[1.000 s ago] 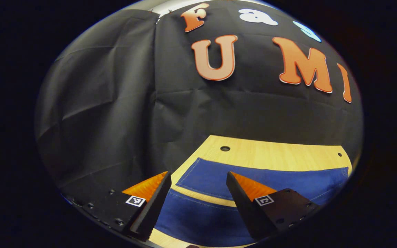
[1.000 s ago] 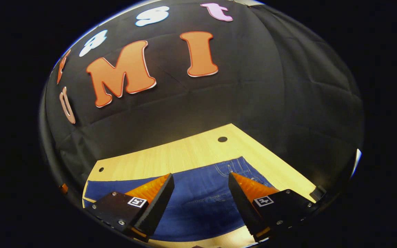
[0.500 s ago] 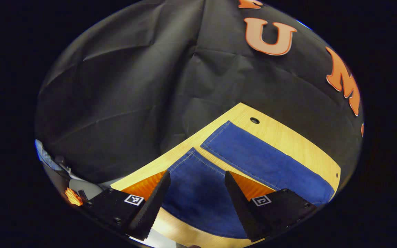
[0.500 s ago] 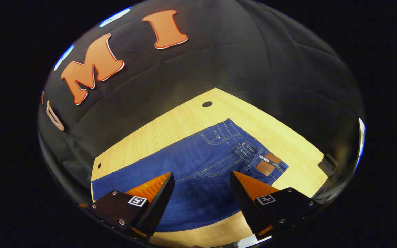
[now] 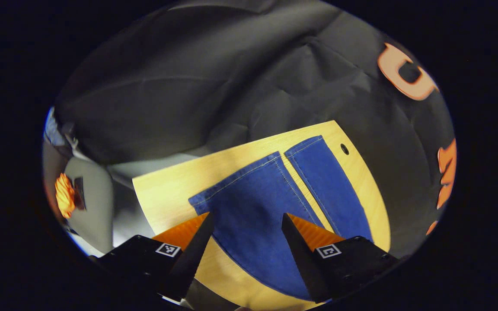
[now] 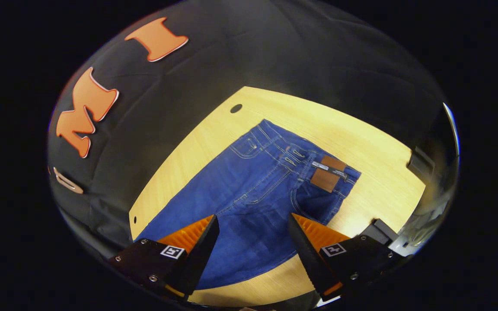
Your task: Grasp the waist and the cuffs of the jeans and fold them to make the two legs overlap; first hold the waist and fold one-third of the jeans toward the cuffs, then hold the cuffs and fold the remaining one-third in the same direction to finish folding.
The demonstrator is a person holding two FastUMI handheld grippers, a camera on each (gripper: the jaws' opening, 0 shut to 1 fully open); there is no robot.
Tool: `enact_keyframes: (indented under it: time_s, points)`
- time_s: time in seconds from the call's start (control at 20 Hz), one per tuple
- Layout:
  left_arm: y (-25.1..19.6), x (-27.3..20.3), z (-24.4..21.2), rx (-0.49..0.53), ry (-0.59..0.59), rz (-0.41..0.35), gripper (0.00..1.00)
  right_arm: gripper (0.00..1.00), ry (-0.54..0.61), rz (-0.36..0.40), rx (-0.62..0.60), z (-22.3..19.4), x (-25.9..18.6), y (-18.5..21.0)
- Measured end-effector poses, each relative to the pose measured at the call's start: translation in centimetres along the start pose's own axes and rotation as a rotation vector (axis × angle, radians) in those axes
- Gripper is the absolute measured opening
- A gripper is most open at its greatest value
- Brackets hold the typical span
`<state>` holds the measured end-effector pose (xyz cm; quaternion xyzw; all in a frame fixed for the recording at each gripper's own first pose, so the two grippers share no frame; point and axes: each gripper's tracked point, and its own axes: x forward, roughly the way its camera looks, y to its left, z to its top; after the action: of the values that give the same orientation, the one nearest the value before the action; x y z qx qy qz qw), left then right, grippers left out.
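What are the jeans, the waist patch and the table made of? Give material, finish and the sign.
Jeans: blue denim, matt, with pale contrast stitching.
Waist patch: brown, probably leather or imitation; smooth.
Table: pale wood grain, likely laminate; slight sheen.

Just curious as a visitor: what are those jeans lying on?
The jeans lie flat on a light wooden table; bare wood shows between the two legs. Whatever is directly beneath the cloth is covered.

A pale wooden table (image 6: 374, 142) carries blue jeans (image 6: 253, 194) spread flat.
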<state>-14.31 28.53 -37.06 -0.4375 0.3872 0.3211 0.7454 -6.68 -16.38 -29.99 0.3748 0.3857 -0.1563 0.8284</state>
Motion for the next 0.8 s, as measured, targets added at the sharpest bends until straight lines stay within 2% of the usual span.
enact_keyframes:
  time_s: [0.15,0.45,0.55,0.8]
  points:
    - [0.3,0.2,-1.1,-0.068,0.051,0.005,0.98,0.97,0.032,-0.011,0.031,-0.5,0.2,-1.2]
    - [1.6,1.2,-2.1,-0.162,0.128,-0.037,0.98,0.98,0.105,0.001,0.121,-1.6,0.4,-2.3]
    - [1.7,1.5,-1.5,-0.175,0.109,-0.068,0.95,0.98,0.114,-0.008,0.157,-1.9,0.5,-3.2]
    - [0.3,2.6,-0.6,-0.147,0.104,-0.14,0.95,0.97,0.132,-0.001,0.212,-2.2,0.9,-4.8]
